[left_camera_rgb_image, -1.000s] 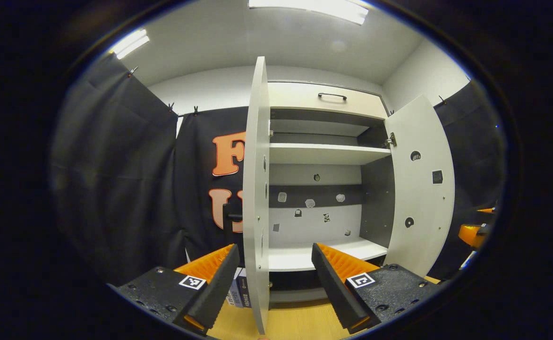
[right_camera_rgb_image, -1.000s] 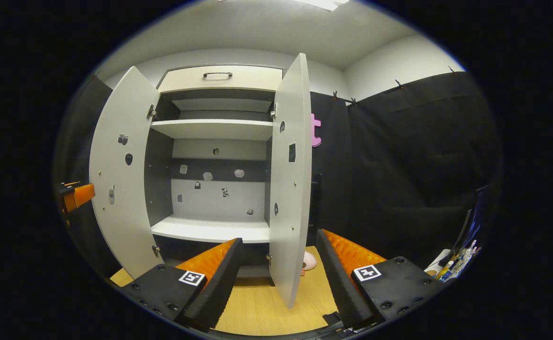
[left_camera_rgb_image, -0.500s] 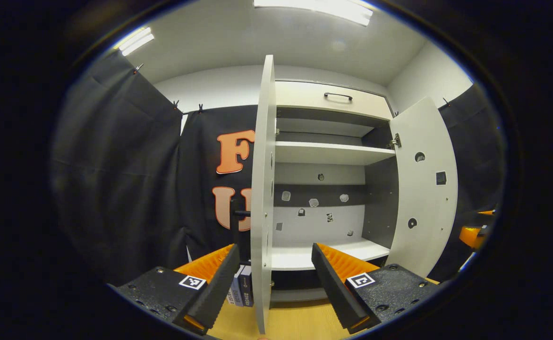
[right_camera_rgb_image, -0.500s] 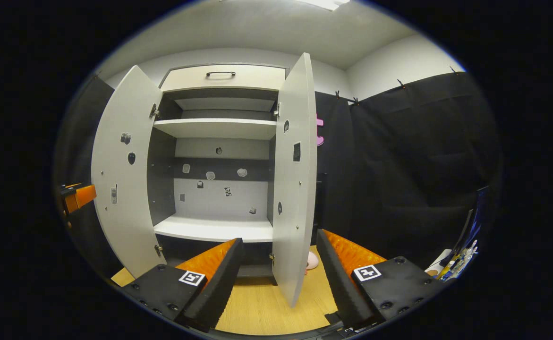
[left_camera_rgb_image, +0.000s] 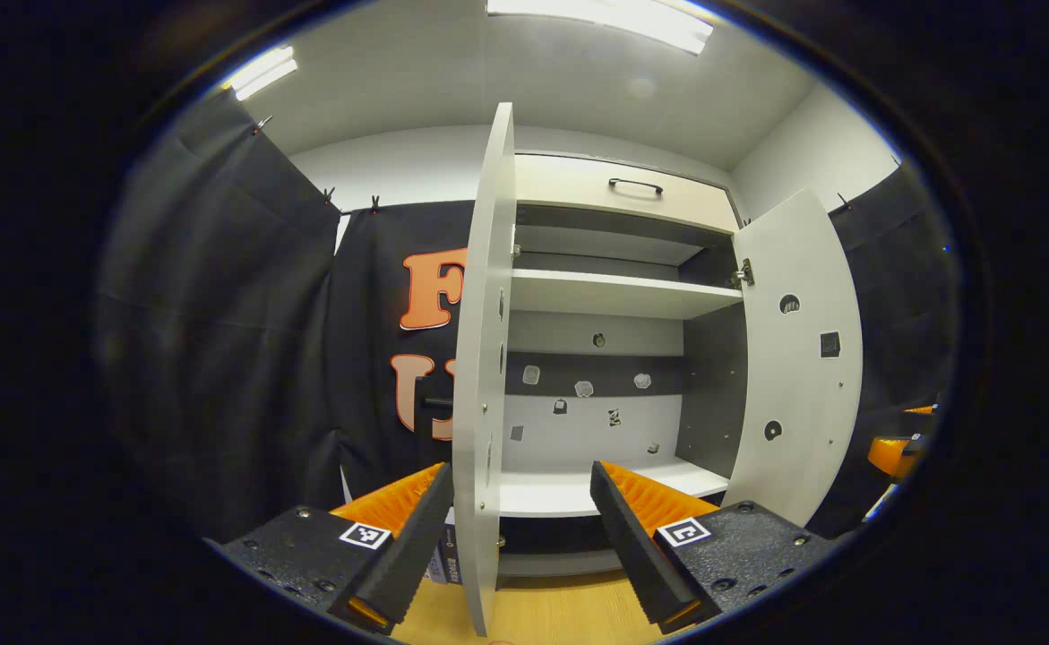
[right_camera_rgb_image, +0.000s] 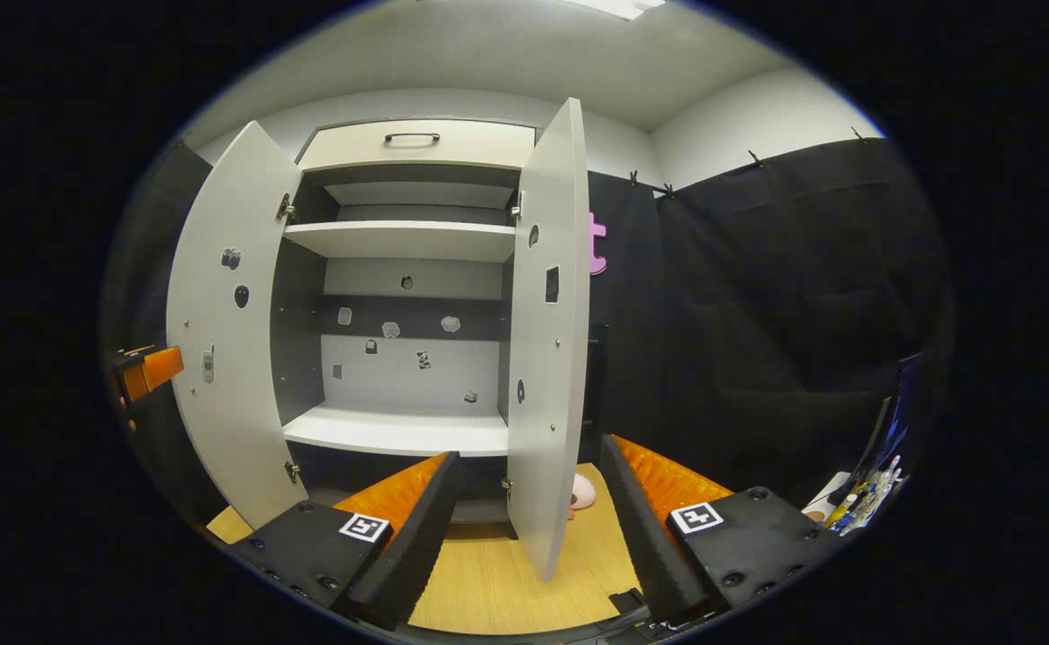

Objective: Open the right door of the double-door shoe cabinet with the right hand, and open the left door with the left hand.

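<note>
The shoe cabinet (left_camera_rgb_image: 614, 296) stands with both doors swung out. In the left gripper view the left door (left_camera_rgb_image: 481, 376) is nearly edge-on, its free edge low between the spread fingers of my left gripper (left_camera_rgb_image: 520, 468), which is open and not pressing on it. The right door (left_camera_rgb_image: 797, 358) hangs open at the right, with the right gripper (left_camera_rgb_image: 891, 452) just beyond it. In the right gripper view the right door (right_camera_rgb_image: 549, 358) stands between the fingers of my open right gripper (right_camera_rgb_image: 530, 448). The left door (right_camera_rgb_image: 228, 331) is open, with the left gripper (right_camera_rgb_image: 148, 372) beside it.
A drawer with a dark handle (left_camera_rgb_image: 636, 185) tops the cabinet, and white shelves (right_camera_rgb_image: 399, 240) with small stickers on the back panel fill the inside. Books (left_camera_rgb_image: 443, 564) stand on the wooden floor (right_camera_rgb_image: 488, 582) left of the cabinet. A pink object (right_camera_rgb_image: 582, 491) lies behind the right door.
Both views swayed a little right and then back left. The doors stay wide open, and both grippers stay open.
</note>
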{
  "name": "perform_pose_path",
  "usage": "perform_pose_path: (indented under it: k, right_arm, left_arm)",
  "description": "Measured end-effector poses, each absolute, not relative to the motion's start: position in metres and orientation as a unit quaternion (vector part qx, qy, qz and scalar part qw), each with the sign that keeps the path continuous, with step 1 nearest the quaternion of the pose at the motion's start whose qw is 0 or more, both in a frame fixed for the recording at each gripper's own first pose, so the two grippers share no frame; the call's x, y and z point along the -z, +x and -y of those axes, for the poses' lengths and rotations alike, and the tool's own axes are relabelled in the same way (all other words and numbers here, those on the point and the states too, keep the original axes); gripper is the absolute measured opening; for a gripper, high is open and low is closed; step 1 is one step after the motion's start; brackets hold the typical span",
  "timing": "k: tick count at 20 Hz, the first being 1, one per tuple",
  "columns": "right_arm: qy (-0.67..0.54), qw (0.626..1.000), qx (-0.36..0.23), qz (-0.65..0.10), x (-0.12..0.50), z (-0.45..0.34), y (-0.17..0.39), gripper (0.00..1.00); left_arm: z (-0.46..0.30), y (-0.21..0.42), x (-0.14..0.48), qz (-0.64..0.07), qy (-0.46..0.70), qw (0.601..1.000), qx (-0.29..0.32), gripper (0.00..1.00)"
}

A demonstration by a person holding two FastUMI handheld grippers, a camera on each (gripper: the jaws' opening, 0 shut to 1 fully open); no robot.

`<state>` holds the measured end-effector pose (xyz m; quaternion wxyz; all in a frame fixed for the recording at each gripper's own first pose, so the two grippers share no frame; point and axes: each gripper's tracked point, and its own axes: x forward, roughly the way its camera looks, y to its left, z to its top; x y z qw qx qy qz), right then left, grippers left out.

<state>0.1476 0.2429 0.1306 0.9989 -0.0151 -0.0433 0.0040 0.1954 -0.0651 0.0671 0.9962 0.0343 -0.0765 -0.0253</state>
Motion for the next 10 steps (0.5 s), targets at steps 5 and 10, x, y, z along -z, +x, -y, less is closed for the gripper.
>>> perform_pose_path:
  k: [5,10]
  right_arm:
    - [-0.009,0.999,0.002,0.042,-0.128,-0.236,0.151,0.99]
    - [-0.007,0.999,0.013,0.037,-0.121,-0.224,0.154,0.94]
  left_arm:
    - [0.077,0.197,-0.063,0.072,0.025,0.996,0.045,0.93]
    - [0.099,0.199,-0.059,0.07,0.023,0.993,0.089,0.94]
